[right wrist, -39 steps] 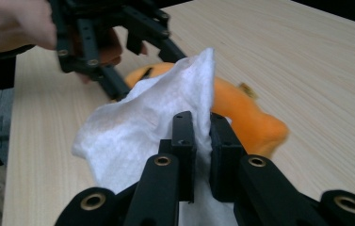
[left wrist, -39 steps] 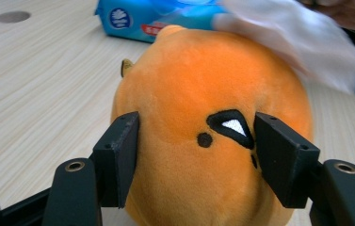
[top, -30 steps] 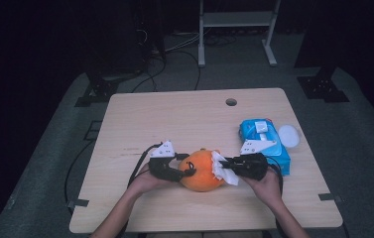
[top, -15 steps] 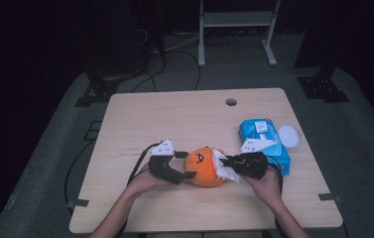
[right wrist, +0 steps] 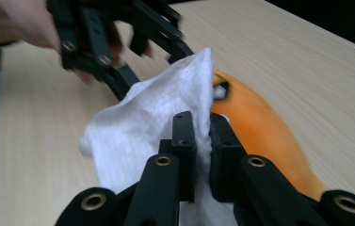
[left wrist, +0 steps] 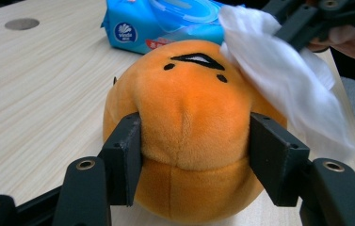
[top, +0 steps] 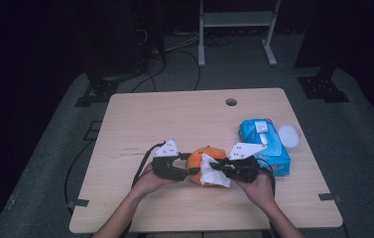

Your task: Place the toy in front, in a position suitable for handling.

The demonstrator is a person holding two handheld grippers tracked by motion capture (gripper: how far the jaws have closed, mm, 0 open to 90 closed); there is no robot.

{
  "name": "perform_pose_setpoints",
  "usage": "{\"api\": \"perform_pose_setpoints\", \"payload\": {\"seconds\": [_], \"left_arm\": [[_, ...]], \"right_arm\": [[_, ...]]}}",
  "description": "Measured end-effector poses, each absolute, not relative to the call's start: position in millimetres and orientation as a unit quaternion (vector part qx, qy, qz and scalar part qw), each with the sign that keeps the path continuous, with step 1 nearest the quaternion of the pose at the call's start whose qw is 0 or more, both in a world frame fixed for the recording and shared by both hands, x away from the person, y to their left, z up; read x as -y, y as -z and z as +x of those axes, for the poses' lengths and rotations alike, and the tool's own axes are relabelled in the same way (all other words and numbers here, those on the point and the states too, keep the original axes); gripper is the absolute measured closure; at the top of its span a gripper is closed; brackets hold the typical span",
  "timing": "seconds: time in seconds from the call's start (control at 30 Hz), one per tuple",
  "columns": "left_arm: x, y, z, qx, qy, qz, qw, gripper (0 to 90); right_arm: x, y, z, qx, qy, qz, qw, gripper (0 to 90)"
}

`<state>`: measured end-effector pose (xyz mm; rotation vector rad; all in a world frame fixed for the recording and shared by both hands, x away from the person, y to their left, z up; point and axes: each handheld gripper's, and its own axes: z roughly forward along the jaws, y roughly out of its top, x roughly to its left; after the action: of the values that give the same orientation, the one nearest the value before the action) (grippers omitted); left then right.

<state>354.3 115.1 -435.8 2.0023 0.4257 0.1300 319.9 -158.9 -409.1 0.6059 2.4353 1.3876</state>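
Near the table's front edge: orange plush toy (left wrist: 189, 136), clamped by left claw (left wrist: 195, 162), which has just been closing. Right claw (right wrist: 202, 155) pinches white wipe (right wrist: 151, 127). Risk: hard wiping could roll the soft toy free.

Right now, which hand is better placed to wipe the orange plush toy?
Right: the right tool already pinches the white wipe against the plush toy. The left tool is clamping the toy.

Plush (top: 203, 157) near table's (top: 174, 114) front edge, between left gripper (top: 177, 168) on its left and right gripper (top: 219, 171); wipe (top: 213, 174) draped on plush's right side; wipes pack (top: 266, 146) right, behind.
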Motion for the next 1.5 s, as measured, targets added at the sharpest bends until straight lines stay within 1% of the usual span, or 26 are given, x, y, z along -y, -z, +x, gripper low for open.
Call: {"api": "perform_pose_setpoints", "payload": {"seconds": [0.13,0.2,0.23,0.4,0.57,0.6,0.63,0.73,0.77,0.8,0.83,0.9,0.97,1.07,1.2,1.37,1.4,1.43,1.5], "left_arm": [[-115,436,355,-0.182,-0.050,0.830,0.524,39.8],[-113,435,355,-0.183,-0.051,0.830,0.524,39.7],[-112,434,355,-0.185,-0.050,0.828,0.527,39.7],[-108,433,351,-0.168,-0.058,0.835,0.521,39.6],[-110,434,351,-0.161,-0.054,0.836,0.522,38.9],[-110,435,351,-0.161,-0.054,0.836,0.522,37.8],[-110,435,351,-0.165,-0.056,0.834,0.523,34.1],[-109,437,355,-0.197,-0.053,0.828,0.523,17.9],[-109,438,357,-0.206,-0.040,0.826,0.524,16.4],[-108,440,358,-0.205,-0.032,0.826,0.524,16.9],[-108,441,357,-0.201,-0.032,0.827,0.525,22.2],[-108,439,355,-0.192,-0.037,0.826,0.529,29.8],[-105,433,351,-0.174,-0.054,0.828,0.531,34.7],[-98,428,343,-0.145,-0.070,0.835,0.526,38.0],[-91,426,336,-0.114,-0.089,0.843,0.517,39.0],[-94,429,338,-0.110,-0.081,0.845,0.517,38.6],[-95,430,339,-0.116,-0.077,0.843,0.520,37.4],[-96,431,340,-0.125,-0.073,0.842,0.520,34.0],[-97,432,344,-0.152,-0.057,0.836,0.524,24.9]], "right_arm": [[175,413,323,-0.837,-0.475,0.232,0.139,82.1],[173,412,321,-0.838,-0.476,0.227,0.144,82.1],[169,410,319,-0.837,-0.481,0.220,0.138,82.1],[149,407,313,-0.846,-0.480,0.186,0.139,82.0],[162,406,324,-0.837,-0.483,0.212,0.146,82.0],[167,407,327,-0.836,-0.479,0.221,0.148,82.0],[171,409,330,-0.837,-0.475,0.226,0.151,82.0],[181,413,333,-0.836,-0.469,0.245,0.147,82.0],[183,414,333,-0.836,-0.469,0.246,0.146,82.0],[183,414,332,-0.836,-0.469,0.246,0.145,82.0],[181,413,330,-0.837,-0.466,0.243,0.149,82.0],[177,410,327,-0.838,-0.468,0.236,0.153,82.0],[171,406,323,-0.839,-0.471,0.225,0.156,82.0],[158,400,316,-0.838,-0.485,0.201,0.149,82.0],[149,393,311,-0.838,-0.491,0.180,0.155,82.1],[168,397,325,-0.832,-0.482,0.216,0.171,82.0],[173,400,328,-0.832,-0.476,0.227,0.172,82.0],[178,403,331,-0.833,-0.472,0.236,0.167,82.0],[185,408,334,-0.836,-0.463,0.248,0.161,82.0]]}}
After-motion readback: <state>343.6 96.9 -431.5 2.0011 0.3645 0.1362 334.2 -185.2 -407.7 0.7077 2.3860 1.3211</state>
